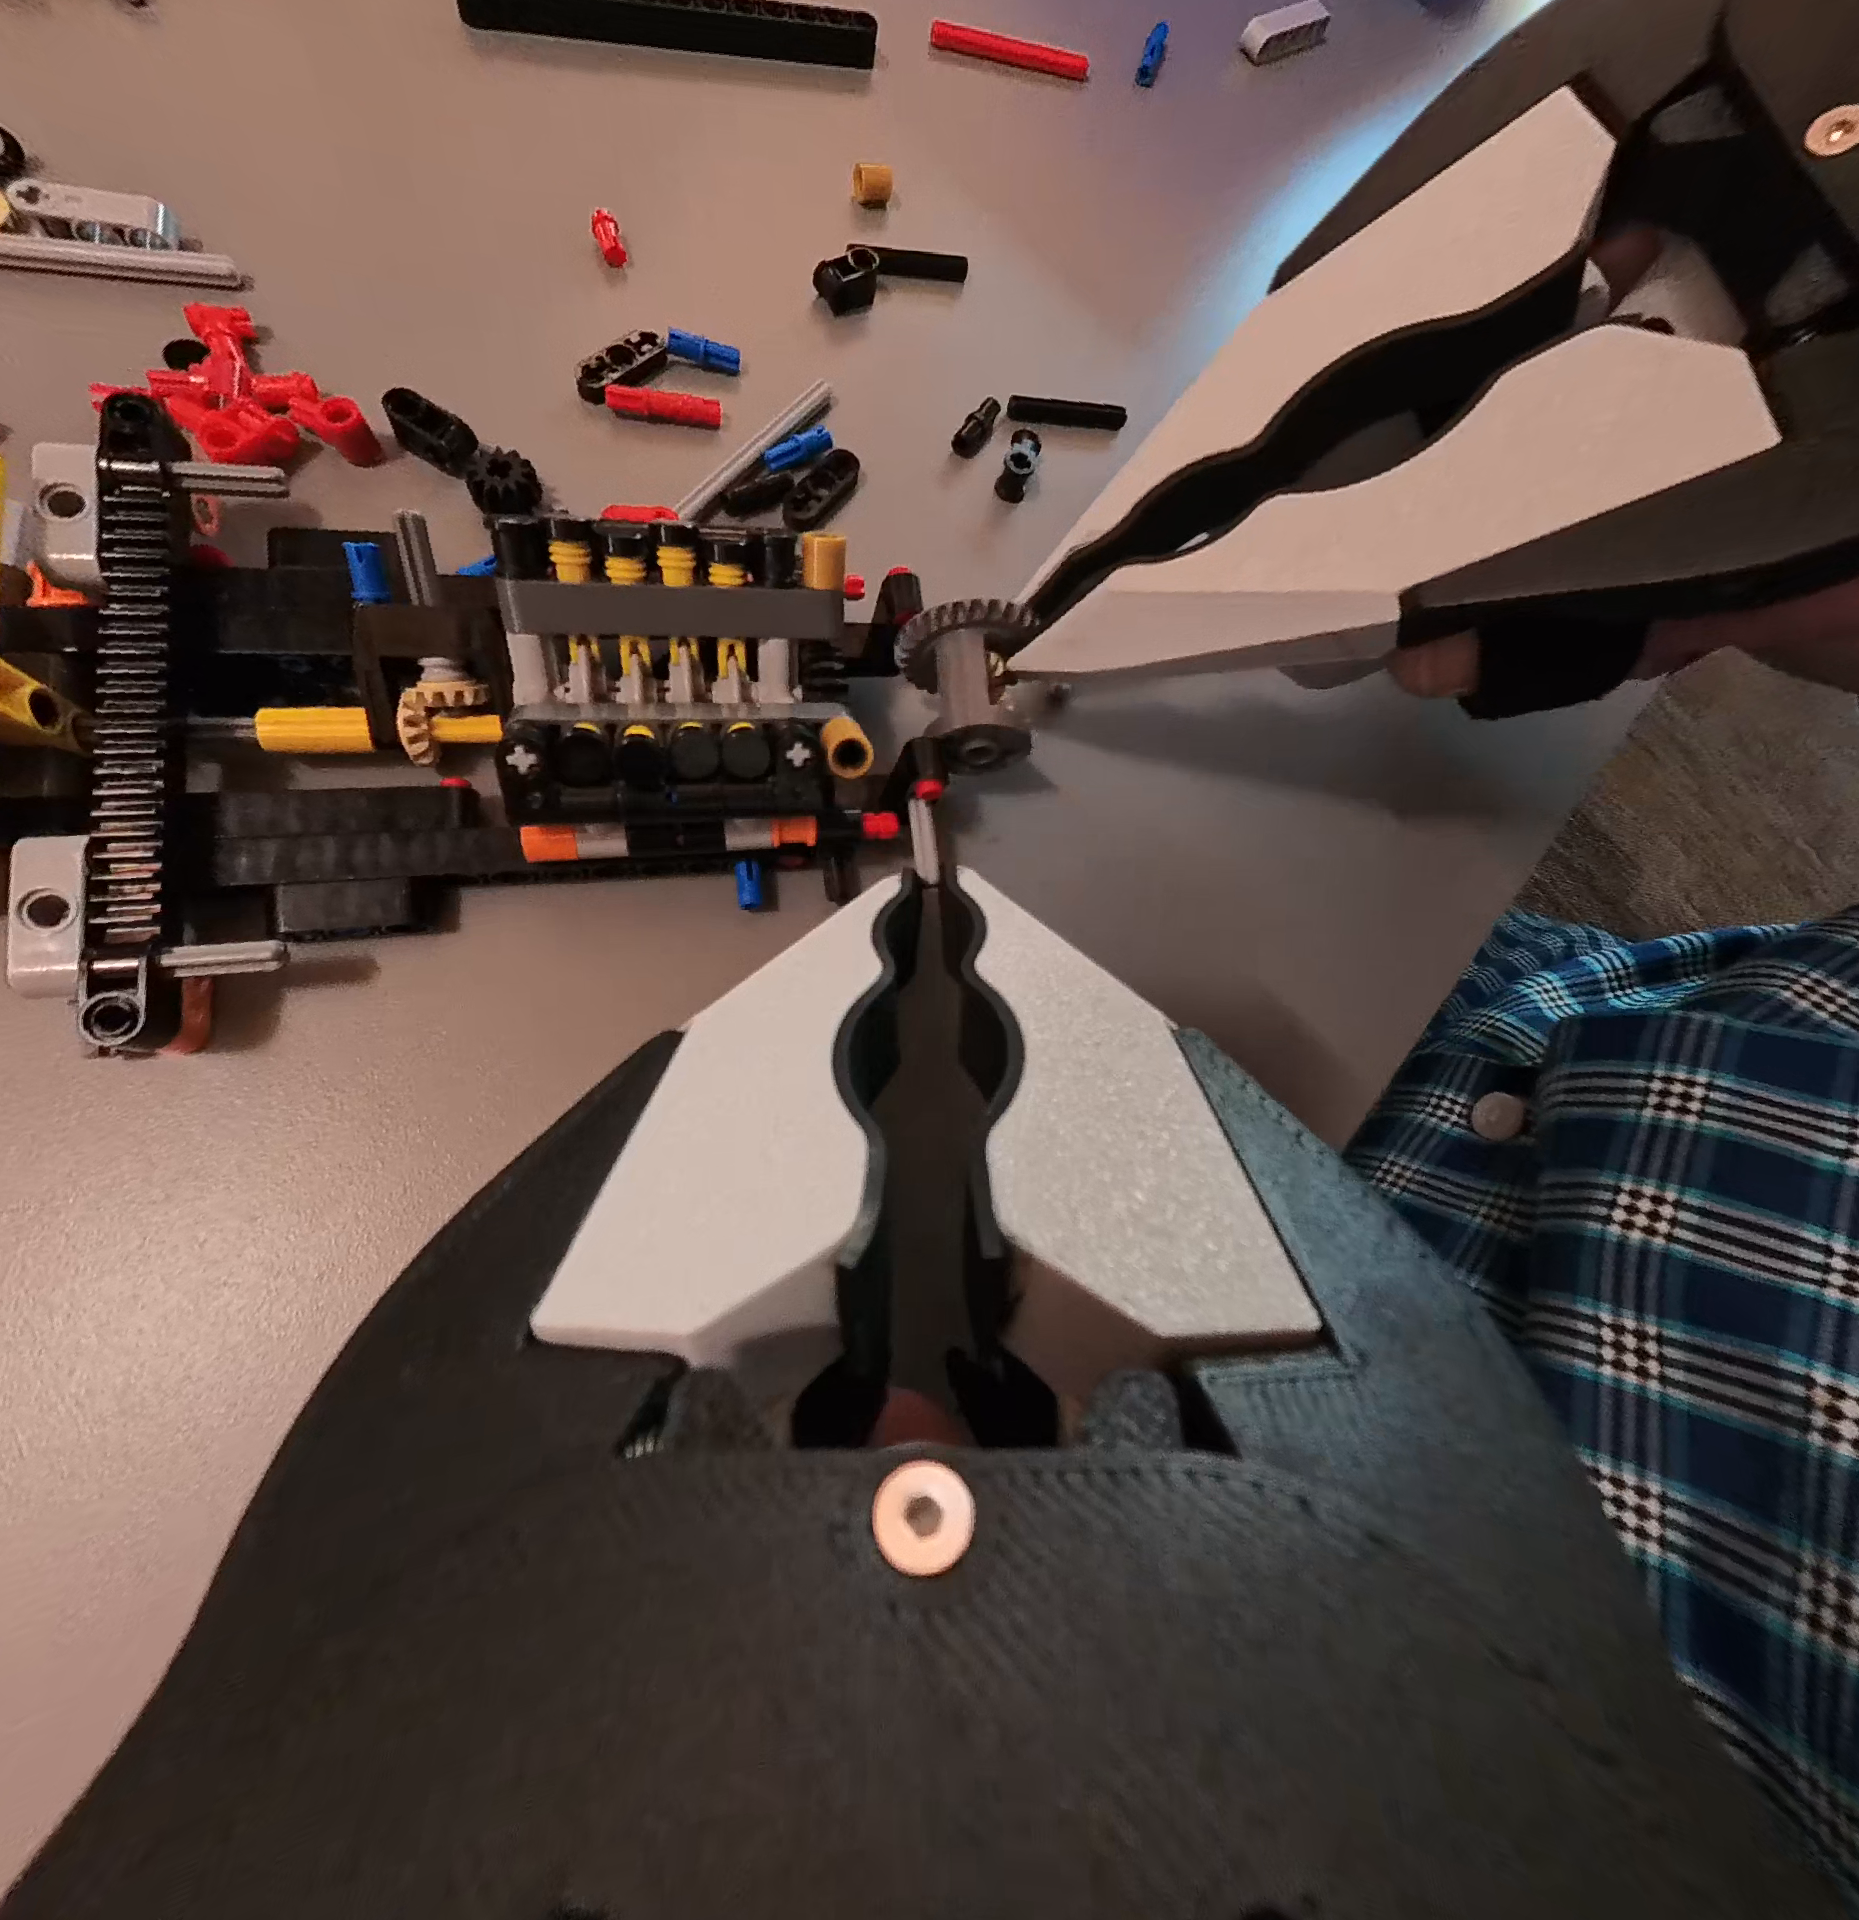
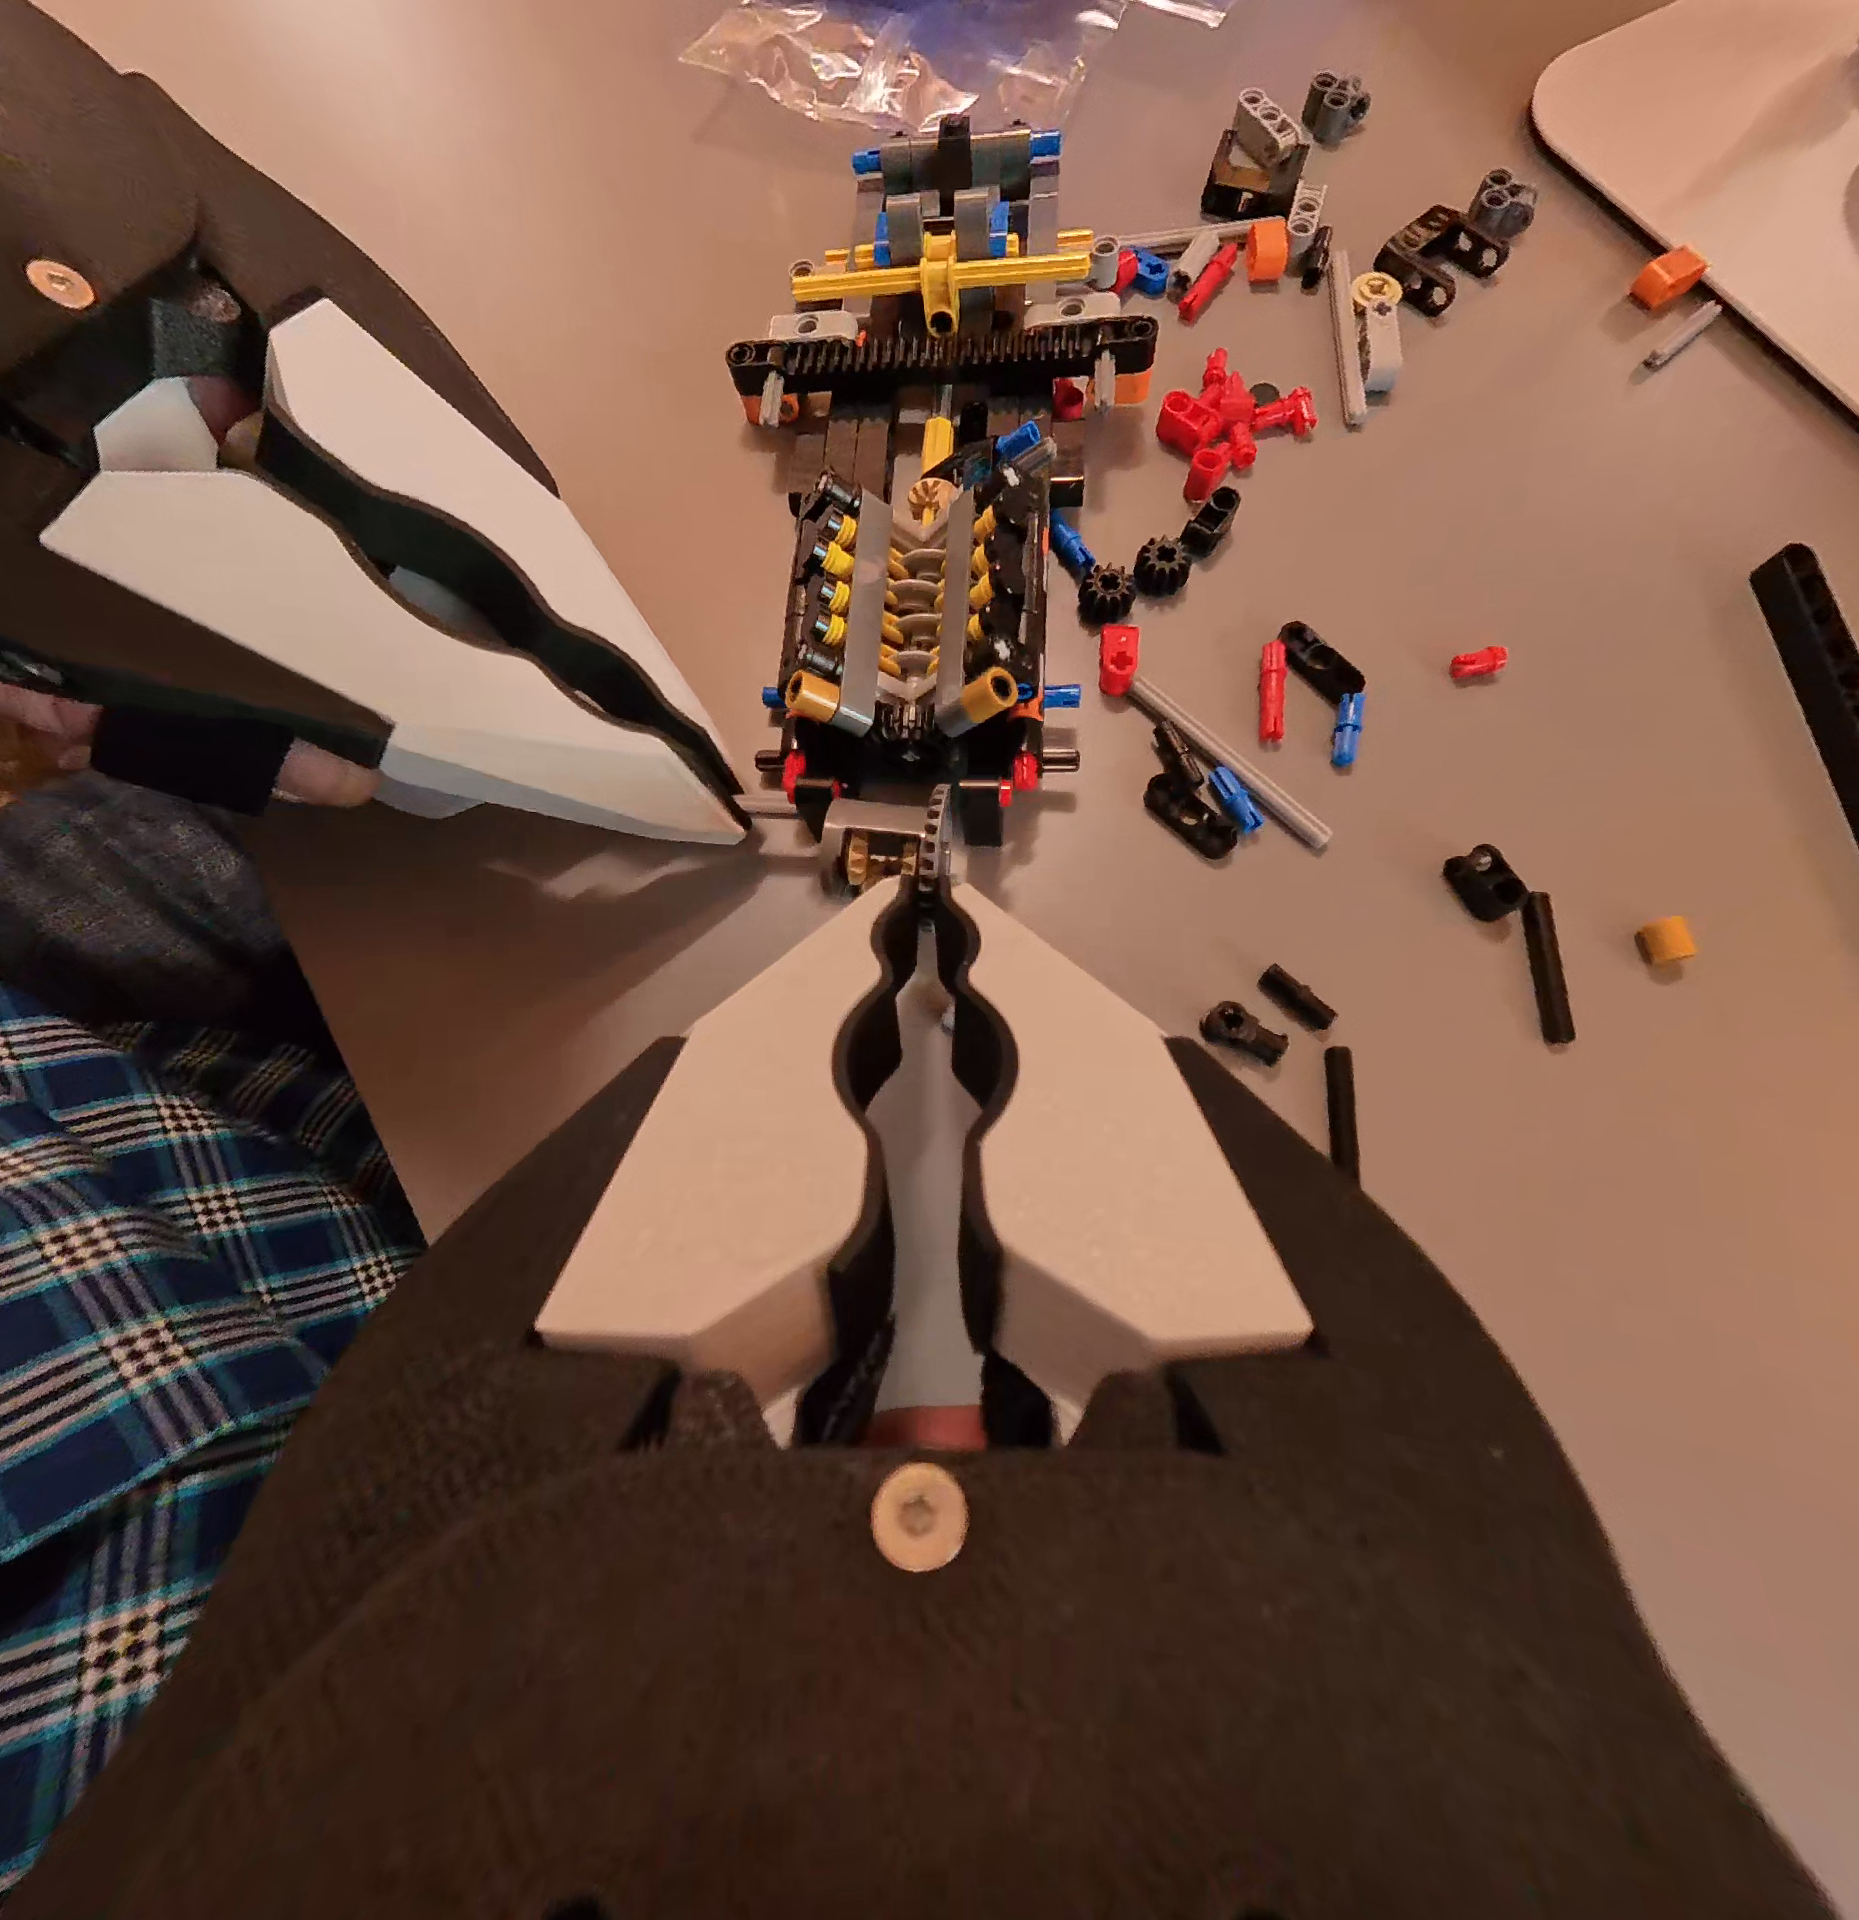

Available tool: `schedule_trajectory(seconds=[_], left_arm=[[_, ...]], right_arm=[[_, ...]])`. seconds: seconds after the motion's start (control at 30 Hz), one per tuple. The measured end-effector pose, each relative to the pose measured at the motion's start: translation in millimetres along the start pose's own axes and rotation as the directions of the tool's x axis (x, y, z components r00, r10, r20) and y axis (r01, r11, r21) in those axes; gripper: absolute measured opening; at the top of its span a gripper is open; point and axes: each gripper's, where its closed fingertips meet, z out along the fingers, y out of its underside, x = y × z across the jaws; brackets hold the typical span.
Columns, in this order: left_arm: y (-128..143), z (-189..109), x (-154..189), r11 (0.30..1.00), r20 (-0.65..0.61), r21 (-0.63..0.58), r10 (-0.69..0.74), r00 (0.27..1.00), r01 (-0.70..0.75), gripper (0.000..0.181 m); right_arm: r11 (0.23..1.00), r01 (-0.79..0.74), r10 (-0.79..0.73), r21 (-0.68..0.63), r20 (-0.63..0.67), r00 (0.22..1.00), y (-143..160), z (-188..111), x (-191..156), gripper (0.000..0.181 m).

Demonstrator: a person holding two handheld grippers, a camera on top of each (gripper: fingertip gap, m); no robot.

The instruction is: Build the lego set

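The part-built lego chassis point(image 1: 592, 707) with a yellow-and-black engine block lies on the grey table; it also shows in the right wrist view point(image 2: 925, 582). My left gripper point(image 1: 930, 881) is shut on a thin grey axle point(image 1: 923, 836) at the chassis's near end. In the right wrist view the left gripper point(image 2: 740, 823) comes in from the left, the axle point(image 2: 771, 805) sticking out of its tip. My right gripper point(image 2: 925, 896) is shut on a grey gear assembly point(image 2: 937, 826) against the same end. In the left wrist view the right gripper point(image 1: 1016, 646) holds this gear point(image 1: 956, 675).
Loose pins, axles and connectors are scattered beside the chassis, with a red pile point(image 2: 1231, 416) and a long black beam point(image 2: 1829, 675). A clear plastic bag point(image 2: 904, 52) lies behind. A pale board point(image 2: 1735, 156) sits at the far right. A person's plaid shirt point(image 1: 1631, 1247) is at the table edge. There is about 5 cm between the tips of the two grippers. From the right gripper's tips to the long black beam point(image 2: 1829, 675) is close to 20 cm.
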Motion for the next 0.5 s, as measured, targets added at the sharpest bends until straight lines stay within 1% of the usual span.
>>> schedule_trajectory(seconds=[0.5], left_arm=[[-0.2,-0.2,-1.3,1.000,0.005,0.003,-0.011,1.000,0.011,0.001]], right_arm=[[0.998,0.058,-0.059,-0.027,-0.016,0.998,-4.4,6.8,3.2,0.000]])
